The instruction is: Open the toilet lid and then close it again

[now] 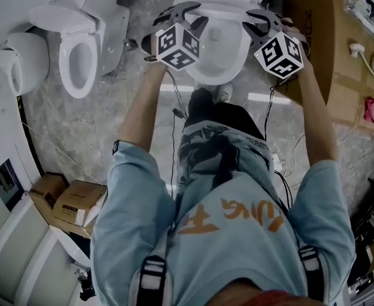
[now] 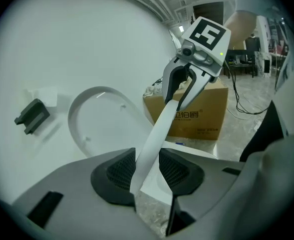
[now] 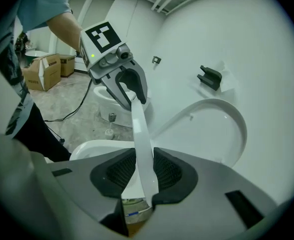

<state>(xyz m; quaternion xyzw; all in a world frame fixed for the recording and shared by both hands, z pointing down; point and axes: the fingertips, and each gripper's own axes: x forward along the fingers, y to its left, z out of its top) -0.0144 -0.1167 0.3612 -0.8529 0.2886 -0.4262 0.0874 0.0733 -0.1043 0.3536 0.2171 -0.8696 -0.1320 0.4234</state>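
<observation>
The white toilet (image 1: 220,50) stands in front of me in the head view, its bowl rim (image 3: 94,148) low in the right gripper view. The toilet lid's thin edge (image 2: 154,134) runs like a band from my left gripper (image 2: 147,171) to my right gripper (image 2: 182,91), which bites its far end. My right gripper (image 3: 144,171) has that same edge (image 3: 141,134) between its pads, and the left gripper (image 3: 129,91) holds on farther along. The lid's rounded hollow side (image 2: 99,121) curves toward the white wall. Both are shut on the lid, left gripper (image 1: 180,14) and right gripper (image 1: 266,21) flanking the bowl.
A second toilet (image 1: 78,50) stands to the left. A large cardboard box (image 1: 320,37) sits close on the right. Smaller boxes (image 1: 72,199) lie on the marbled floor at the left, cables (image 1: 172,132) trail behind my legs. A black bracket (image 2: 31,116) sticks out of the wall.
</observation>
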